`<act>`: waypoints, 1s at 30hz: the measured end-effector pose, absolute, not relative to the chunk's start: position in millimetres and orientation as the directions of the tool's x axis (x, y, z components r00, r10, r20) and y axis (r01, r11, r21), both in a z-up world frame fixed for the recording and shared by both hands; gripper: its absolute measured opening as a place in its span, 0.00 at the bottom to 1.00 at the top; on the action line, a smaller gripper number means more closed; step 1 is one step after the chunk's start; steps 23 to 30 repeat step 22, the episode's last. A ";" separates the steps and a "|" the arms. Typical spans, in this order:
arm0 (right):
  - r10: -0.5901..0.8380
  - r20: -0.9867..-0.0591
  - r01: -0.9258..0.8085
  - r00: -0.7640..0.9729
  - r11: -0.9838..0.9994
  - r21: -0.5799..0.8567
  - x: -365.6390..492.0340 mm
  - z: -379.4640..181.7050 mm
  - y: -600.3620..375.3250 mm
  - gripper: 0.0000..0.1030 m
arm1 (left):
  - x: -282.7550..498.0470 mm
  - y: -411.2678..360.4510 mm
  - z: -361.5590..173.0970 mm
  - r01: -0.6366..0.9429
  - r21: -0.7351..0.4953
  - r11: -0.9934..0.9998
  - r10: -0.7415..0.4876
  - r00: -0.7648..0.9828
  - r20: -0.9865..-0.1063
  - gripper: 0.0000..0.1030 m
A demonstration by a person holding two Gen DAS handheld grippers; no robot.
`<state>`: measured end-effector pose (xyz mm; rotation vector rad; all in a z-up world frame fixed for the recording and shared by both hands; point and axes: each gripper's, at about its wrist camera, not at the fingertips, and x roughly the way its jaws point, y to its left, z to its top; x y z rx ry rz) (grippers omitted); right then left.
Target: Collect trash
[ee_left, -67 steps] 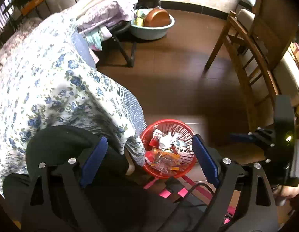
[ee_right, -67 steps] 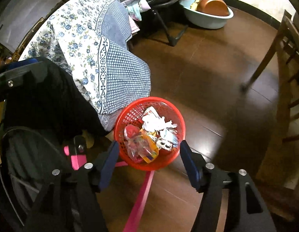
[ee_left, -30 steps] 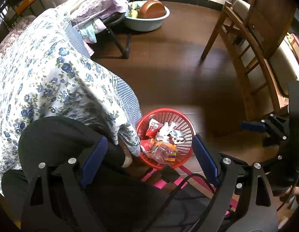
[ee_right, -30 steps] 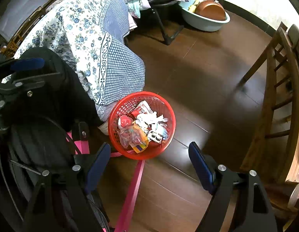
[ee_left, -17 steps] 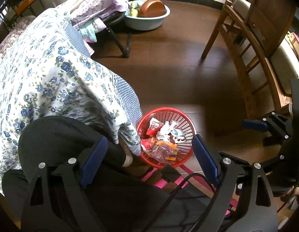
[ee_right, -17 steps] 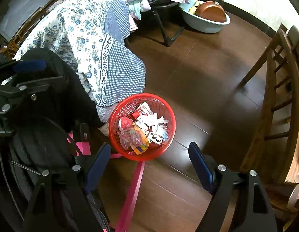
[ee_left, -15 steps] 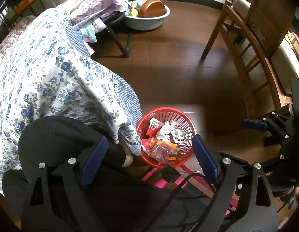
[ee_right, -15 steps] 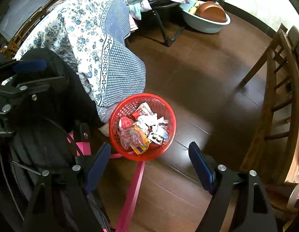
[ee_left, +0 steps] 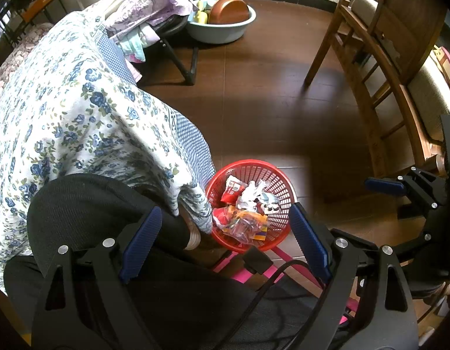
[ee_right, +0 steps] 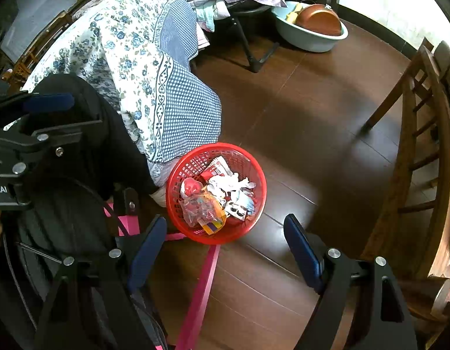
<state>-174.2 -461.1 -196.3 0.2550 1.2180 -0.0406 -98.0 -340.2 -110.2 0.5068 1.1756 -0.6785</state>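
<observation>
Red basket (ee_right: 196,233): on floor, holding wrappers (ee_right: 222,195), now further below the right gripper (ee_right: 225,248) fingers than two seconds ago. Left gripper (ee_left: 225,233) and right: both released, empty, stationary for the last second. Judgement: collection likely complete.

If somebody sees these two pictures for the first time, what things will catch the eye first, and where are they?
The eye goes first to the red basket on the dark floor, filled with wrappers and crumpled paper. Beside it hangs a blue flowered cloth, whose lower edge reaches the basket's rim. In the far corner stands a pale blue basin holding a copper-coloured pan.
</observation>
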 end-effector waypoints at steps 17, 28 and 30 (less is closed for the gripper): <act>0.106 -0.930 0.165 0.353 0.971 0.173 -173.9 -194.5 -459.9 0.79 | -99.3 -342.4 -109.1 0.709 0.031 0.704 -0.201 0.241 -0.950 0.83; 0.107 -0.929 0.164 0.354 0.971 0.175 -172.5 -192.9 -457.7 0.79 | -99.7 -341.2 -105.9 0.705 0.032 0.708 -0.206 0.250 -0.946 0.83; 0.107 -0.929 0.164 0.354 0.971 0.175 -172.5 -192.9 -457.7 0.79 | -99.7 -341.2 -105.9 0.705 0.032 0.708 -0.206 0.250 -0.946 0.83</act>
